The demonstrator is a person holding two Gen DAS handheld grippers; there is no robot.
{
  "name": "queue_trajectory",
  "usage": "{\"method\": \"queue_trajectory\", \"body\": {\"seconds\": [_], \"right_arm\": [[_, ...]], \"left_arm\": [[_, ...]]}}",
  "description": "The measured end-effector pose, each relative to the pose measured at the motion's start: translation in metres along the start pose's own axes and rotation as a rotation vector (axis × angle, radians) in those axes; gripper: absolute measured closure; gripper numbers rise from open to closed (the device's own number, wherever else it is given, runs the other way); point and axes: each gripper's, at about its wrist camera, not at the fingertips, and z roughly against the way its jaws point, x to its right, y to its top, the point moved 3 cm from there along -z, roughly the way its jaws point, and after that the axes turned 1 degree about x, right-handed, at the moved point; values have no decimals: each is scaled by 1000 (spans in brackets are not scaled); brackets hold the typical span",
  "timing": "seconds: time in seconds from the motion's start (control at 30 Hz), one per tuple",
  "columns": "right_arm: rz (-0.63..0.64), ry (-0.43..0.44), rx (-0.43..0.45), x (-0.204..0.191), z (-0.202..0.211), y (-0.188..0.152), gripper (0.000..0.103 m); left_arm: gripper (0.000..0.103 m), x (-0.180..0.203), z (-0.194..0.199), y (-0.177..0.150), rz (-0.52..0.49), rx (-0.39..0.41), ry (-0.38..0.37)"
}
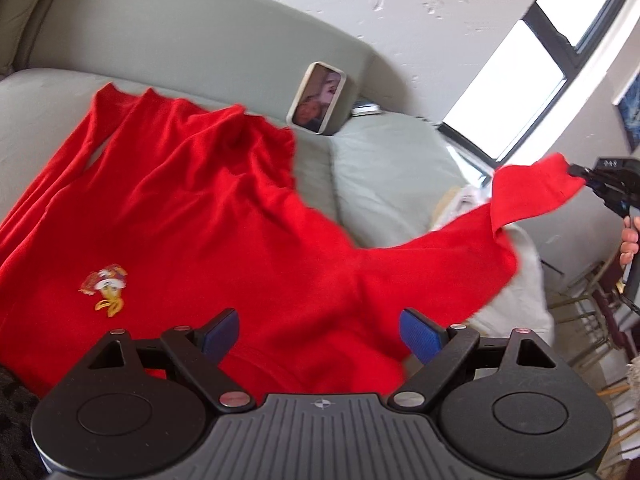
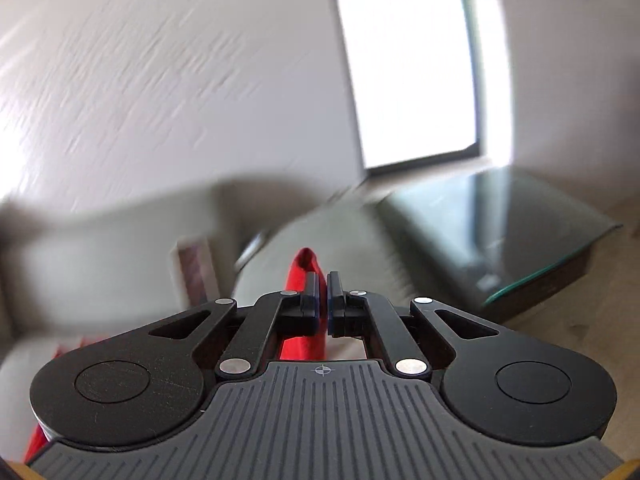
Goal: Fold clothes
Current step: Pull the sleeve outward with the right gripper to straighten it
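Note:
A red long-sleeved shirt (image 1: 208, 208) with a small yellow chest emblem (image 1: 106, 288) lies spread over the pale green sofa (image 1: 168, 36). Its right sleeve (image 1: 528, 192) stretches out and up to the right, held in the air. My right gripper (image 1: 576, 170) is shut on the cuff there; in the right wrist view a strip of red cloth (image 2: 306, 264) is pinched at the right gripper (image 2: 323, 280). My left gripper (image 1: 320, 326) stands open low over the shirt's lower body, blue pads (image 1: 420, 334) apart, holding nothing.
A framed photo (image 1: 318, 98) leans against the sofa back. A green cushion (image 1: 384, 168) and pale cloth (image 1: 516, 304) lie under the lifted sleeve. A glass-topped table (image 2: 520, 224) stands right of the sofa, under a bright window (image 2: 408, 76). A hand (image 1: 630, 246) grips the right tool.

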Motion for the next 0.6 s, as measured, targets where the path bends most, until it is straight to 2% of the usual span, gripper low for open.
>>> {"method": "queue_trajectory", "body": {"seconds": [0.17,0.3,0.43,0.5,0.6], "right_arm": [[-145,-48,68,63,19,27,101],[-159,-30,99,79,35,39,102],[-118,-37,153,79,51,56,103],[-74,-63,100,77,41,55,103],[-20,-88,-21,69,11,30,103]], "left_arm": [[17,32,8,2,-35,5,-67],[17,51,7,1,-76,-4,-102],[17,59,1,0,-86,-16,-100],[17,59,-5,0,-74,-30,-93],[17,56,-15,-5,-60,-68,-57]]}}
